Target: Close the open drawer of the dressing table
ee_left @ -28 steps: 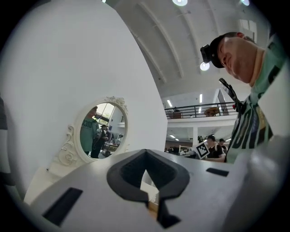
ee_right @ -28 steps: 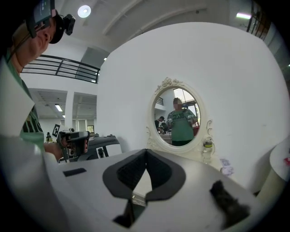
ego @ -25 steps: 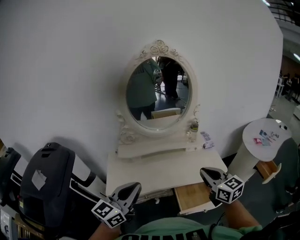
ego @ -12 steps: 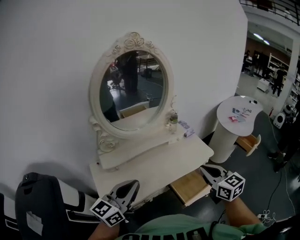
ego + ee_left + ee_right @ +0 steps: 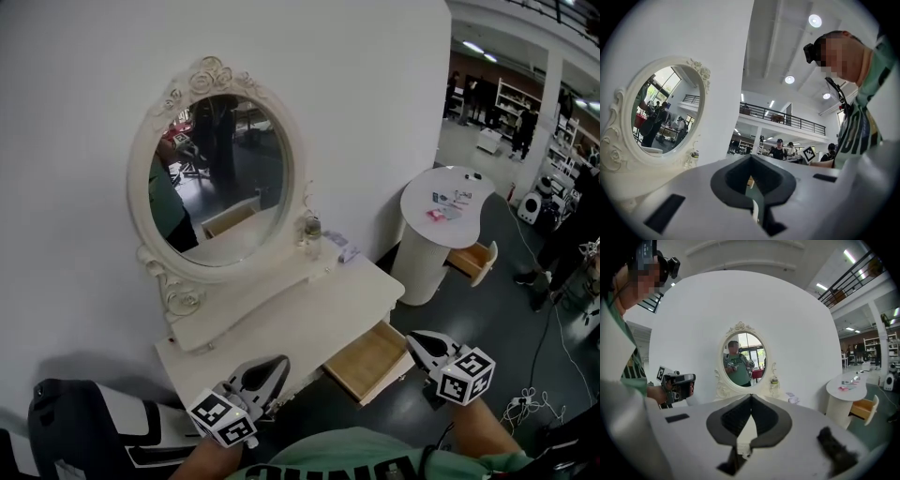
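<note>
Head view: white counter [image 5: 281, 323] against a white wall, oval mirror [image 5: 220, 178] in an ornate white frame on its raised back shelf. Small bottle [image 5: 310, 232] on that shelf just right of the mirror, small packet [image 5: 348, 253] near it toward the counter's right end.

Drawer [image 5: 367, 359] sits under the counter's right part and is pulled well out, with its wood inside showing. Can't make out anything in it.

Right tool [image 5: 415, 339] is closed, tips together, nothing between them. It is near the drawer's front right corner, pointing toward the counter. No contact visible. Its own view looks over the jaws at the mirror, not at the drawer.

Left tool [image 5: 278, 364] is closed too, tips meeting, nothing held. It is at the counter's front edge, left of the drawer and apart from it. It also shows in the right gripper view, held in a hand at the left.

Both tools are low in the head view, 1 on each side of the person's green shirt [image 5: 366, 459].

Round counter [image 5: 450, 202] on a pedestal stands well to the right, with a few small items on top and its own small drawer [image 5: 473, 261] open. Black and white seat [image 5: 84, 431] at lower left beside the counter. Cables [image 5: 530, 403] on the dark floor at right. People stand far back in the hall.
</note>
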